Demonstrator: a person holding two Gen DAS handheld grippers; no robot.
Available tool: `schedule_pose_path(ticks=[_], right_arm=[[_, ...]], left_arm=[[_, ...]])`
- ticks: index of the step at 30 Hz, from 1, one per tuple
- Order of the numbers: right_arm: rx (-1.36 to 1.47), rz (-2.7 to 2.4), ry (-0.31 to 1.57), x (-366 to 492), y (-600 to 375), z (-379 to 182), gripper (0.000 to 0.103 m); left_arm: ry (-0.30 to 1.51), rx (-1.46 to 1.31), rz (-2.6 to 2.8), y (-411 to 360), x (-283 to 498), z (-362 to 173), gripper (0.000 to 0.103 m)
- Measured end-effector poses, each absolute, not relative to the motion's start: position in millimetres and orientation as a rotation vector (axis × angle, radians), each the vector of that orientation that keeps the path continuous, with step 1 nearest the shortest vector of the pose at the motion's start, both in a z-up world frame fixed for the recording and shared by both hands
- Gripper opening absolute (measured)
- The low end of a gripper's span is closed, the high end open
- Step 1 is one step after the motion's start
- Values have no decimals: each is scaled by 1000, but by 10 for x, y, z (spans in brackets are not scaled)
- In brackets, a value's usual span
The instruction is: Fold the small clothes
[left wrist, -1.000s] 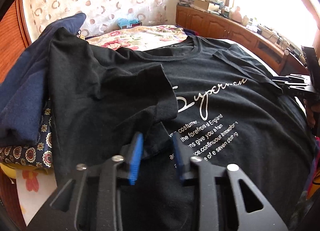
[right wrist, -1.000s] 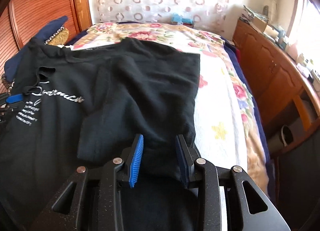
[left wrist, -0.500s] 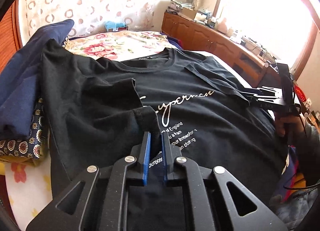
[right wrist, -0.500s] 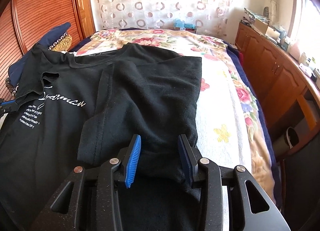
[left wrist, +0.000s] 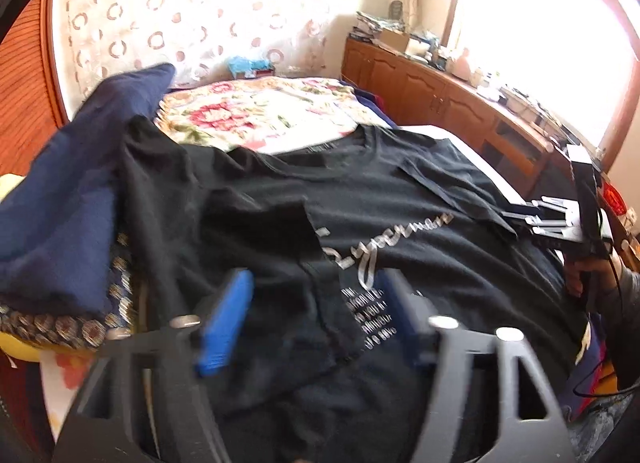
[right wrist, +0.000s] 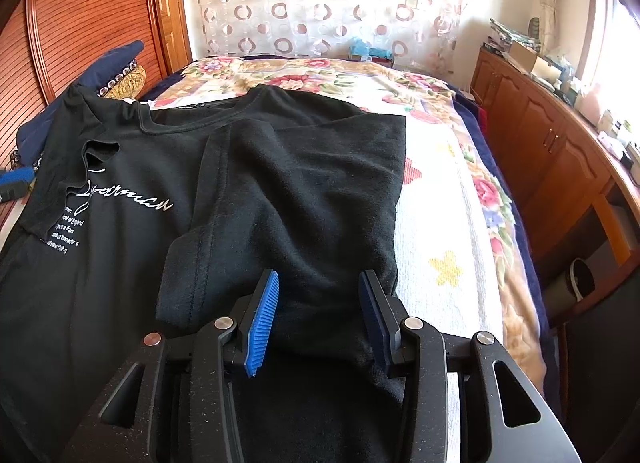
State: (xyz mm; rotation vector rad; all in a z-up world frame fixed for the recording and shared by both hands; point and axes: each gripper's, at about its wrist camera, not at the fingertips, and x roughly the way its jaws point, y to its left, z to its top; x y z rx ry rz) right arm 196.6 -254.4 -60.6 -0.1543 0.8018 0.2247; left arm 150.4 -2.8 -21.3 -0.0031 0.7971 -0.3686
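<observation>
Across the frame's middle, the black shirt (right wrist: 280, 191) has both sleeves folded inward; body folds remain, left gripper (left wrist: 312, 315) and right gripper (right wrist: 320, 315) both spread apart, holding nothing.

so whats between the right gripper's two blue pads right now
Only black t-shirt fabric, its folded-over side, showing in the open gap of the right gripper in the right wrist view; the pads aren't pinching it.

White cursive "Supermen" plus small, mostly illegible print on black T-shirt (right wrist: 132, 255)

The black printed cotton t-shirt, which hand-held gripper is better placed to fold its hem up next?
Either, marginally the right hand-held gripper: open, sharp in view, low over the t-shirt.
</observation>
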Motion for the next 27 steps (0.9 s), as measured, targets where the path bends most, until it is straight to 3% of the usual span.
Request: schedule_pose_path(ticks=[4, 9, 27], right_arm=[[-124, 238, 789, 2003, -2591, -538, 45], [-97, 233, 758, 2163, -2688, -392, 57], [-87, 197, 828, 3091, -2666, -599, 58]], left_arm=[[774, 5, -315, 94, 1631, -109, 79], [763, 18, -245, 201, 1856, -47, 79], [749, 31, -81, 655, 2456, 8, 79]])
